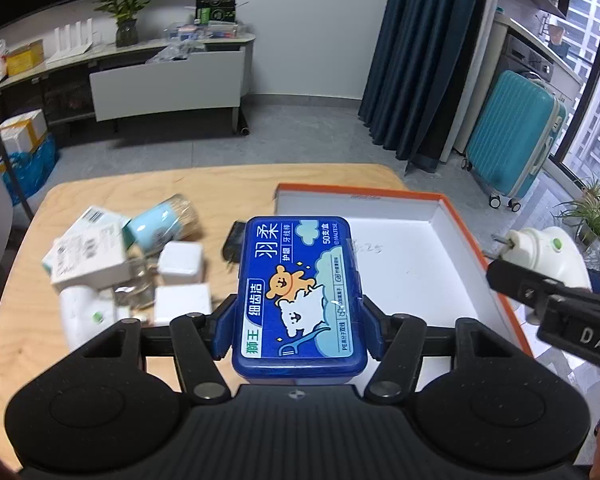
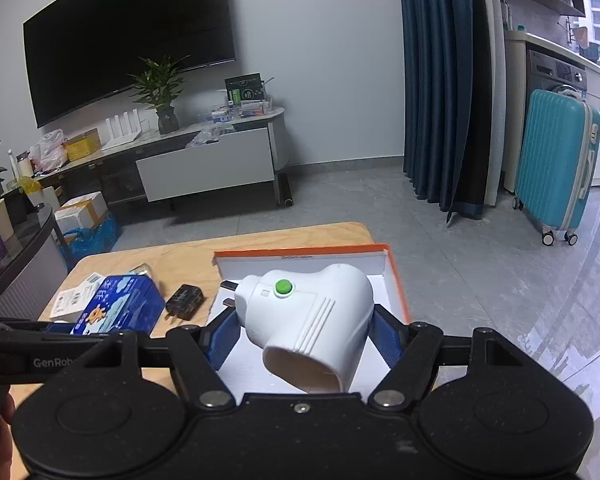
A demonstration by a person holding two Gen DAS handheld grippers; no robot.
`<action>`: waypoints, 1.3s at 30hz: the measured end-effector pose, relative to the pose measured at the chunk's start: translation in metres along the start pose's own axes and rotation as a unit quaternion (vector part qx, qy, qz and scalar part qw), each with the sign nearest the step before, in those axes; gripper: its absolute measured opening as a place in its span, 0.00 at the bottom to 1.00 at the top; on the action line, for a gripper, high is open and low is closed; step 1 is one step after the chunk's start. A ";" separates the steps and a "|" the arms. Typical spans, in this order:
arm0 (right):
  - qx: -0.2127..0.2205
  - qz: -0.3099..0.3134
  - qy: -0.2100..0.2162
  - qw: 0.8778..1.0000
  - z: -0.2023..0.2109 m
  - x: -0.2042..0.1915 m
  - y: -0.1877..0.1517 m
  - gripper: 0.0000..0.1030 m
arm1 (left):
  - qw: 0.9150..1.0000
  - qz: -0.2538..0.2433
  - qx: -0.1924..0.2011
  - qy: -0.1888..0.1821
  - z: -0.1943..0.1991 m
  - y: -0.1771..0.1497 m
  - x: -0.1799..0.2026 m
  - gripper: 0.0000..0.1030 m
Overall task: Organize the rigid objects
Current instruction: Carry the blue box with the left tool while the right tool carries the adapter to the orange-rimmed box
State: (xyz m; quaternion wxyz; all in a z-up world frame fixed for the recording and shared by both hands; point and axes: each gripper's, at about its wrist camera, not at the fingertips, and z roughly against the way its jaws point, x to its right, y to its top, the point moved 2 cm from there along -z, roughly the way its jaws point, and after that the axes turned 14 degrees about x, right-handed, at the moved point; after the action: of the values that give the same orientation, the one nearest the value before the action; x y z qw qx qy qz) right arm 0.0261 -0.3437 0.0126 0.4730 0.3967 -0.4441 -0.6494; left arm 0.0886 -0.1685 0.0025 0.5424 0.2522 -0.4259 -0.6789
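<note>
room: living room, TV on wall, low cabinet, teal suitcase (image 2: 556, 164) by the dark curtain; work happens on a light wood tabletop (image 1: 28, 320).
tray: white box lid with orange rim (image 1: 460, 208), sits toward the tabletop's far right corner, inside looks bare.
left gripper (image 1: 298, 320): clenched on the blue floss tin (image 1: 300, 292), pads on its long sides, tin held above the tabletop just beside the lid's left wall.
right gripper (image 2: 304, 332): grasping the white plug adapter (image 2: 312, 320) with green button, prongs pointing away, held over the lid's near part.
clutter: white cartons (image 1: 88, 252), a toothpick jar (image 1: 168, 220) lying on its side, small white cubes (image 1: 180, 262), another white adapter (image 1: 80, 312), all bunched toward the tabletop's left edge; black charger (image 2: 185, 300) near the middle.
step: both items carried toward the lid, placing not yet done, my read.
next move: lower each into the lid, apart from each other, then let go; watch that the two grippers don't collide, they are close.
hidden/unclear: lid floor under both items blocked; clutter blurred, labels unreadable; something clear or shiny among the cartons, cannot tell what.
</note>
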 end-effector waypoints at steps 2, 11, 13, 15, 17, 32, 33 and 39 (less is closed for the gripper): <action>-0.002 0.001 0.000 1.000 -0.005 0.001 0.000 0.81 | 1.000 -0.001 -0.001 -0.001 -0.005 0.003 0.006 0.60; -0.004 0.008 0.004 1.000 -0.029 0.010 0.006 0.81 | 1.000 -0.004 -0.008 0.002 -0.021 0.006 0.019 0.60; -0.006 0.008 0.005 1.000 -0.036 0.013 0.010 0.82 | 1.000 -0.006 -0.012 0.003 -0.027 0.007 0.022 0.60; -0.008 0.008 0.005 1.000 -0.042 0.016 0.011 0.82 | 1.000 -0.005 -0.014 0.003 -0.032 0.007 0.024 0.60; -0.009 0.010 0.006 1.000 -0.049 0.018 0.014 0.82 | 1.000 -0.006 -0.017 0.003 -0.038 0.008 0.027 0.60; -0.034 0.013 0.002 0.999 -0.092 0.028 0.008 0.82 | 0.999 -0.010 -0.035 0.003 -0.070 0.006 0.038 0.60; -0.034 0.012 0.003 0.999 -0.093 0.028 0.009 0.82 | 0.999 -0.010 -0.035 0.002 -0.072 0.006 0.039 0.60; -0.042 0.015 -0.005 0.999 -0.106 0.030 0.007 0.82 | 0.999 -0.007 -0.039 0.002 -0.079 0.006 0.040 0.60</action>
State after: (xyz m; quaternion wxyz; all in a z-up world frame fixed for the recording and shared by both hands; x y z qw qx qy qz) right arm 0.1203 -0.3955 -0.0140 0.4970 0.3664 -0.4244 -0.6623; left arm 0.1444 -0.2305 -0.0280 0.5478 0.2357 -0.3958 -0.6984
